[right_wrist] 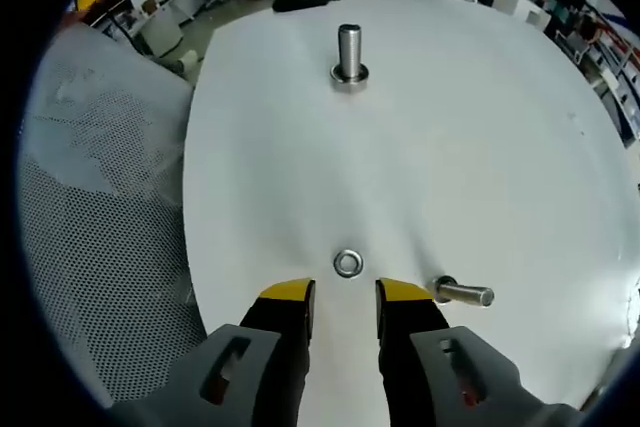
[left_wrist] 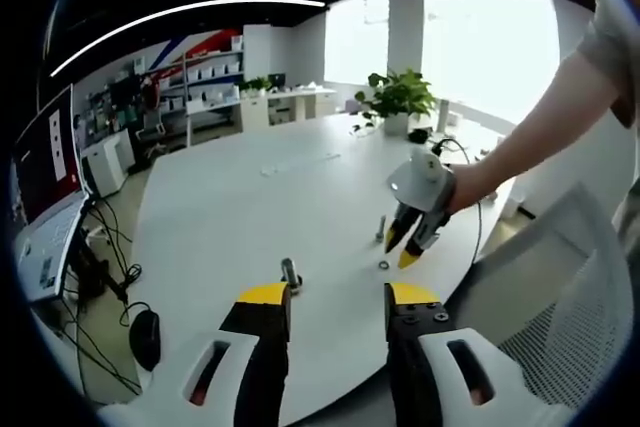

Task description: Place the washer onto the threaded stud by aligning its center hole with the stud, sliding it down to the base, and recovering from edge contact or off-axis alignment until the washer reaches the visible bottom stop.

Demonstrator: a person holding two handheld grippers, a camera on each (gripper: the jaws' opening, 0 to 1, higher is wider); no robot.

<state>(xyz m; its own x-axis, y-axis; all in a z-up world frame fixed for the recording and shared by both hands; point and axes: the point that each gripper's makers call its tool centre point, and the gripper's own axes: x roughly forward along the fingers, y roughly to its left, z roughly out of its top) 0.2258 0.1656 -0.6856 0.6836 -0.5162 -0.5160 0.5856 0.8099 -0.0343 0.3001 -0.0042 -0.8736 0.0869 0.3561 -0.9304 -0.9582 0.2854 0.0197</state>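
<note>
I held my left hand-held gripper (left_wrist: 338, 299) low over the near edge of the white desk (left_wrist: 230, 217), its yellow-tipped jaws set wide apart with nothing between them. Just past its left jaw, in the left gripper view, a short metal stud (left_wrist: 290, 273) sat on the desk. Further right in that view lay the washer (left_wrist: 384, 265), flat on the desk, and a second stud (left_wrist: 381, 229) stood upright a little beyond it. My right hand-held gripper (left_wrist: 409, 243) hung just over the washer, tips pointing down at it, my bare arm (left_wrist: 540, 137) reaching in from the right. A potted plant (left_wrist: 397, 100) stood at the far end of the desk, and a white mesh chair (left_wrist: 545, 297) sat beside the desk's right edge.

In the right gripper view, the mesh chair (right_wrist: 100, 207) covered the left side. At the top middle one stud (right_wrist: 349, 53) stood upright on its round base, well apart from the washer. The washer (right_wrist: 347, 263) lay flat on the desk (right_wrist: 480, 147) just ahead of my right hand-held gripper (right_wrist: 345, 297), centred on the gap between its jaws. Those jaws were parted only narrowly and held nothing; the washer was not touching them as far as I could tell. To the right, just beside the right jaw, another stud (right_wrist: 463, 293) lay on its side.
</note>
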